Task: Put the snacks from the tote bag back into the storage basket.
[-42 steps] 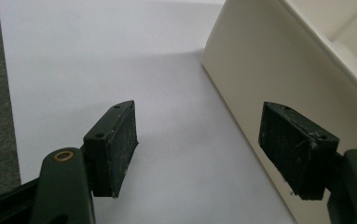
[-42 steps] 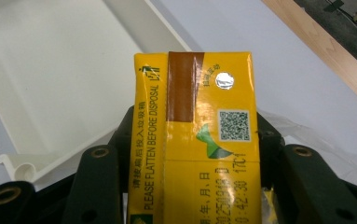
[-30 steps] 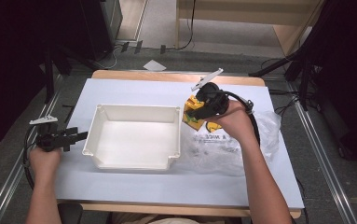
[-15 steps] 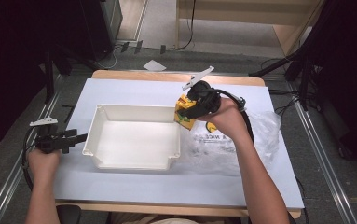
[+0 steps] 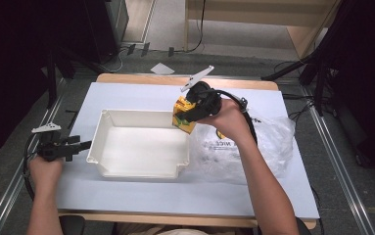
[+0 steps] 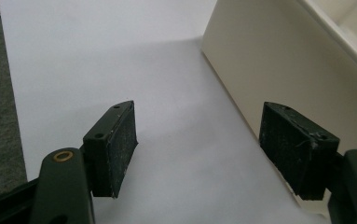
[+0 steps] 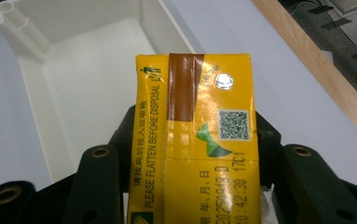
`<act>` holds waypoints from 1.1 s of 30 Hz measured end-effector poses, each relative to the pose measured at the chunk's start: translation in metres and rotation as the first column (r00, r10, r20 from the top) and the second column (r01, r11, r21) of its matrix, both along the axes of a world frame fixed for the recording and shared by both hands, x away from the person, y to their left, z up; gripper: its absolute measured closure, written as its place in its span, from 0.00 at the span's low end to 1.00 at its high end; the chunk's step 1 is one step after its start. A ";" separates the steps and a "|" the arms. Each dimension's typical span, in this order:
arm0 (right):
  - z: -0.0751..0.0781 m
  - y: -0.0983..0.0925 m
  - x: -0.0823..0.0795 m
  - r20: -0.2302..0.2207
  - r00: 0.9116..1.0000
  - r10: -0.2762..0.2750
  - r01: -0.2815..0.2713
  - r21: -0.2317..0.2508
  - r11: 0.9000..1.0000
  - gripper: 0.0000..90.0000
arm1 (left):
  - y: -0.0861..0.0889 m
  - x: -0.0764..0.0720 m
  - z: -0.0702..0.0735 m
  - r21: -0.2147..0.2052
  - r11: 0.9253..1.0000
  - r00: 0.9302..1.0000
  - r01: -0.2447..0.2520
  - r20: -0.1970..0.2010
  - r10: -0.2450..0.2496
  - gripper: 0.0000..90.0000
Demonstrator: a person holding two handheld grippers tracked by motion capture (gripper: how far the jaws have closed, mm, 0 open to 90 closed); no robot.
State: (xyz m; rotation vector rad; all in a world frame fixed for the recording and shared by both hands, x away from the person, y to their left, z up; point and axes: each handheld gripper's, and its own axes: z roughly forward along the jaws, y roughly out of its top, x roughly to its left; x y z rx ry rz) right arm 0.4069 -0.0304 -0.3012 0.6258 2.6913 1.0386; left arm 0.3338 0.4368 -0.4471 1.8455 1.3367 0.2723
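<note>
— Dark floor and cables ring a pale blue-white table (image 5: 141, 196); what sits on it?

— First, the small yellow drink carton with a brown tape strip (image 5: 184, 115), clamped in my right claw (image 5: 191, 113) and held in the air just at the right rim of the shallow white plastic tray (image 5: 141, 169).

— Has anything shifted?

— Yes. A second ago the carton hung over the crumpled clear plastic bag with black print (image 5: 246, 147); it has since travelled toward the tray. I'd judge the carry nearly done, with lowering and release left.

— And your other claw?

— My left claw (image 5: 75, 146) waits beside the tray's left wall, jaws apart, nothing between them, unmoved.

— Anything in the way?

— Only the tray's near rim, which the carton must clear. Its floor is bare, and the bag lies behind the carton's path.
</note>
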 end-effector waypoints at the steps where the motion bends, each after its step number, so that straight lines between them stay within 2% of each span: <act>1: -0.001 0.001 0.000 -0.006 1.000 0.001 -0.001 0.000 1.000 0.58 | 0.000 0.000 0.000 0.001 1.000 1.000 0.000 0.001 0.000 0.32; 7: -0.007 0.006 0.005 -0.024 1.000 0.007 -0.007 -0.001 1.000 0.59 | 0.001 -0.002 0.000 0.004 1.000 1.000 -0.005 0.006 0.005 0.32; 21: -0.018 0.026 0.008 -0.024 0.999 0.041 -0.041 0.018 0.999 0.59 | 0.005 -0.008 0.000 0.005 1.000 1.000 -0.014 0.010 0.014 0.32; 27: -0.026 0.036 0.010 -0.028 0.998 0.054 -0.054 0.003 0.999 0.59 | 0.006 -0.010 0.000 0.007 1.000 1.000 -0.010 0.006 0.010 0.32; 33: -0.041 0.042 0.016 -0.055 0.998 0.045 -0.046 -0.016 0.999 0.59 | 0.007 -0.011 0.000 0.007 1.000 1.000 -0.011 0.007 0.011 0.32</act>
